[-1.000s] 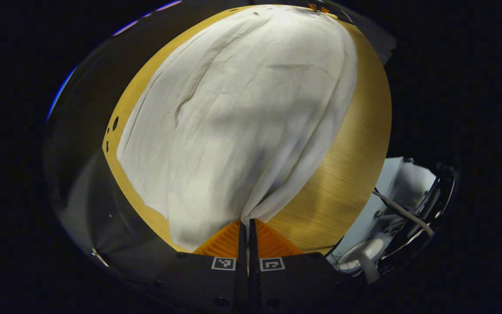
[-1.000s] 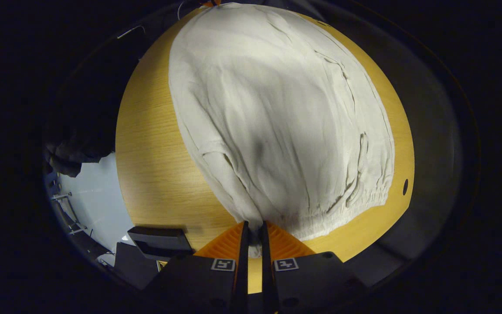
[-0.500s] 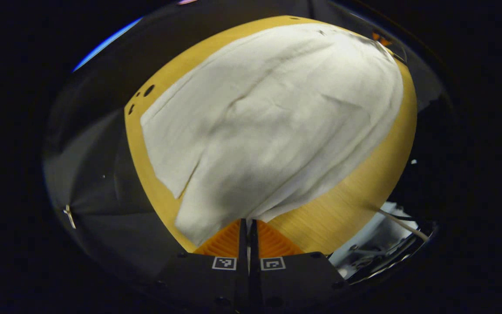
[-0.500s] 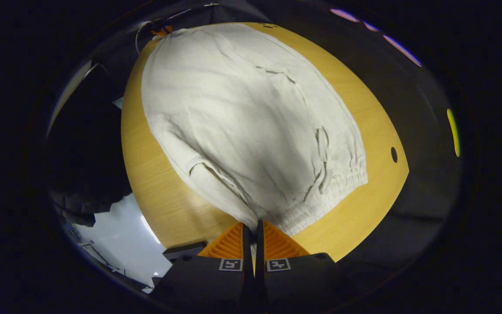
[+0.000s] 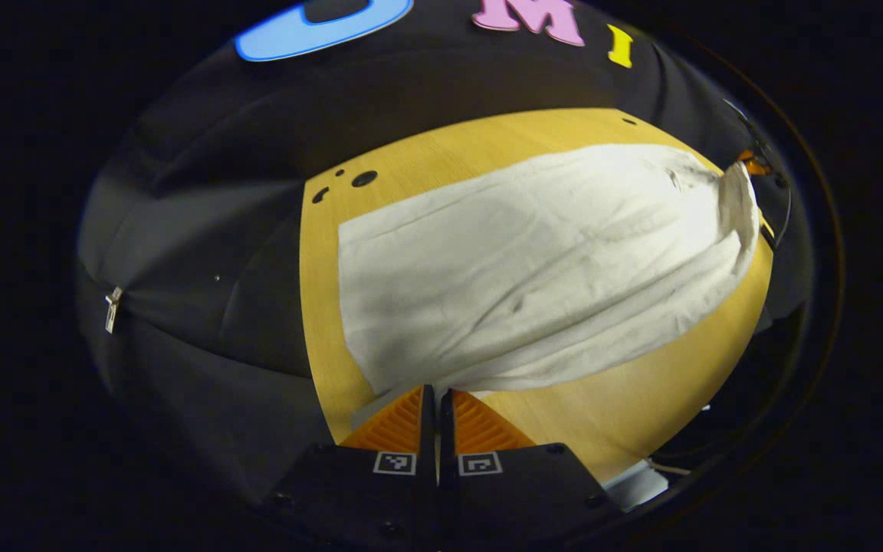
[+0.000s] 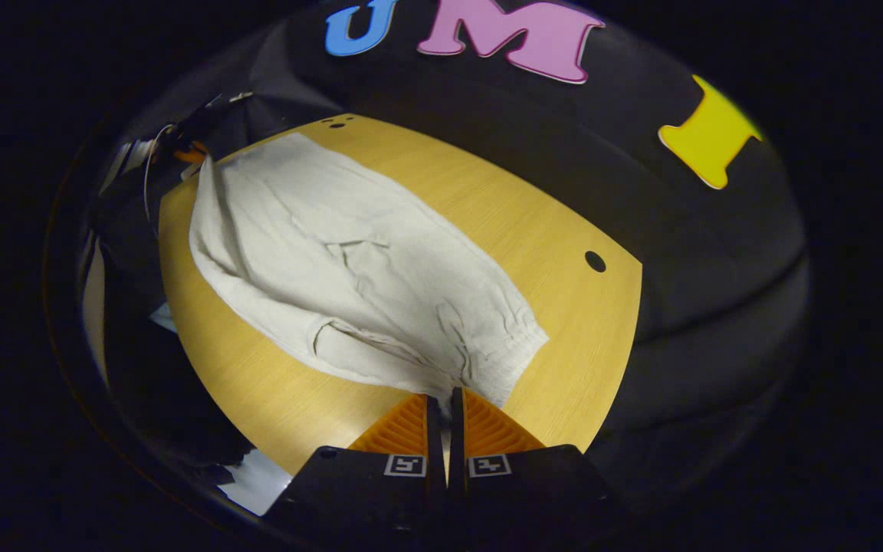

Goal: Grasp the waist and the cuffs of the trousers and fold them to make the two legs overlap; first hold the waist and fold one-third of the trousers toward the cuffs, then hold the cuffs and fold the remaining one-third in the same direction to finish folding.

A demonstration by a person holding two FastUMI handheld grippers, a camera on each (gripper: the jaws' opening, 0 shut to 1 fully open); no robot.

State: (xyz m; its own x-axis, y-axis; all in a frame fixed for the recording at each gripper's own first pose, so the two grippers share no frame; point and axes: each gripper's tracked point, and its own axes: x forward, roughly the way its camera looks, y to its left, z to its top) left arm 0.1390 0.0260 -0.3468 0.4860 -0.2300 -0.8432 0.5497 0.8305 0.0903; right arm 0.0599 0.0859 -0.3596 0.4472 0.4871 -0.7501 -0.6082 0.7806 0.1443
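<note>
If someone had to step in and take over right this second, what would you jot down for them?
Left gripper: shut on the cuff end of the trousers.
Right gripper: shut on the elastic waist end.
The trousers lie stretched lengthwise on the wooden table, near edge lifted by both grippers.
Done: legs look nearly overlapped.
Left: lay it flat, fold waist a third toward cuffs, then fold the cuffs' third.

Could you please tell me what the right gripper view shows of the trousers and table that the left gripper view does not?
The right gripper view shows the gathered elastic waistband, pinched by the right claw, plus a single round hole in the tabletop. The left gripper view shows the plain straight cuff end, pinched by the left claw, with a cluster of small holes nearby. Both share the white, wrinkled cloth trousers lying on the yellow wooden table.
</note>
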